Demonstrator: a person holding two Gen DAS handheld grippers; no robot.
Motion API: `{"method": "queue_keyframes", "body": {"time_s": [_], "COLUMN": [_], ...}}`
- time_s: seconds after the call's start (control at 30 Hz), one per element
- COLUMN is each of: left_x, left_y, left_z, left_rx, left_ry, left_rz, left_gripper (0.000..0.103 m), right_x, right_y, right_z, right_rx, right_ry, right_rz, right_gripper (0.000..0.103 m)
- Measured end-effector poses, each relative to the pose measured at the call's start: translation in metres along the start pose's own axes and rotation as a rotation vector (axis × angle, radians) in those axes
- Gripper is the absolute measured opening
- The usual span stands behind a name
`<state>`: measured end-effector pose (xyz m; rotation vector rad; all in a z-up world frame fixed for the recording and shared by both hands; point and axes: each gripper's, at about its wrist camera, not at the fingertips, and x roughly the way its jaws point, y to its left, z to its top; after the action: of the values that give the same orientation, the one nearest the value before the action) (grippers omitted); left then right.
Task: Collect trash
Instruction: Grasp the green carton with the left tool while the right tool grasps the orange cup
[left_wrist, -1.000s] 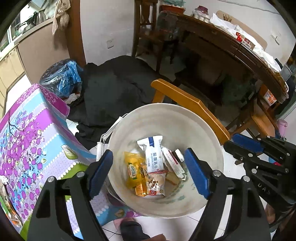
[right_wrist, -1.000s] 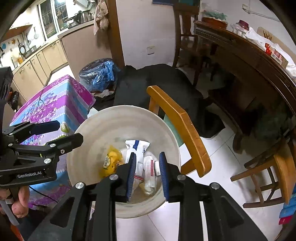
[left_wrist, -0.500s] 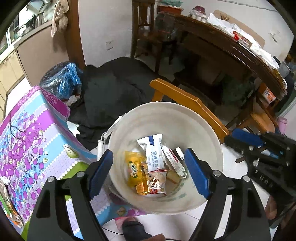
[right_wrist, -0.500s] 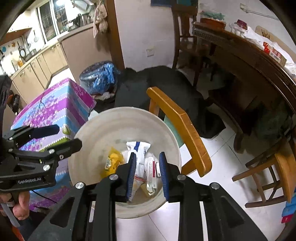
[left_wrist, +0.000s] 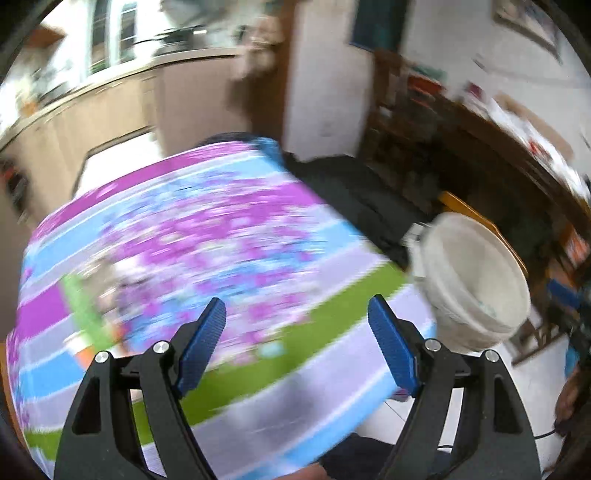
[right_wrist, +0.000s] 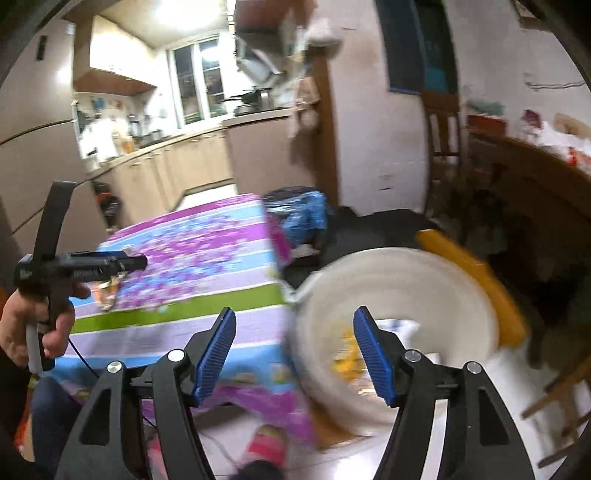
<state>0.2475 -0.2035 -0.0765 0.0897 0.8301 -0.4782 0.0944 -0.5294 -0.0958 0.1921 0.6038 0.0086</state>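
Left gripper (left_wrist: 297, 341): black angular frame, ribbed blue pads (left_wrist: 205, 341), silver screws.
Right gripper (right_wrist: 293, 354): same black frame, blue ribbed pads (right_wrist: 216, 352), silver screw heads.
Handle (right_wrist: 55, 258): black pistol grip, thin black cable trailing.

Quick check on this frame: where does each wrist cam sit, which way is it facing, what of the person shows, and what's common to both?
Left wrist: on the left gripper, angled down at the floral tablecloth; open, empty blue pads frame it, white bucket at right.
Right wrist: on the right gripper, facing the bucket, table corner and kitchen behind; its jaws have just been opening, nothing between them; the person's left hand holds the left gripper.
Shared: tablecloth, bucket, wooden chair.
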Motion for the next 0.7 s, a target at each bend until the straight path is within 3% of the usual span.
{"method": "queue_keyframes", "body": {"time_s": [0.1,0.27,0.37,0.57,0.7], "left_x": [-0.024,-0.035,-0.026,0.004,0.021], "left_y": [0.063,0.162,0.201,0.202,0.198], "left_z": [-0.015,-0.041,-0.059,-0.074,-0.077], "left_rx": [-0.091,-0.303,-0.419,-0.469,-0.495], "left_ry": [-0.037,-0.024,0.014,0.067,0.075], "left_rz": [0.076,0.145,0.124,0.017,0.003], "left_gripper": [0.076,0.076,0.076,0.076,0.059], "right_x": [0.022,0.048,0.060,0.074,0.072], "right_y": [0.043,0.111,0.144,0.171,0.164], "right_z": [-0.004,-0.008,-0.014,-0.030,-0.035], "right_rx": [-0.043,-0.106,-0.119,-0.124,-0.123], "right_ry": [0.018,0.048,0.066,0.123,0.135], "right_rz": [0.062,0.174,0.224,0.252,0.242], "right_gripper": [0.067,0.067,0.067,0.067,0.067]}}
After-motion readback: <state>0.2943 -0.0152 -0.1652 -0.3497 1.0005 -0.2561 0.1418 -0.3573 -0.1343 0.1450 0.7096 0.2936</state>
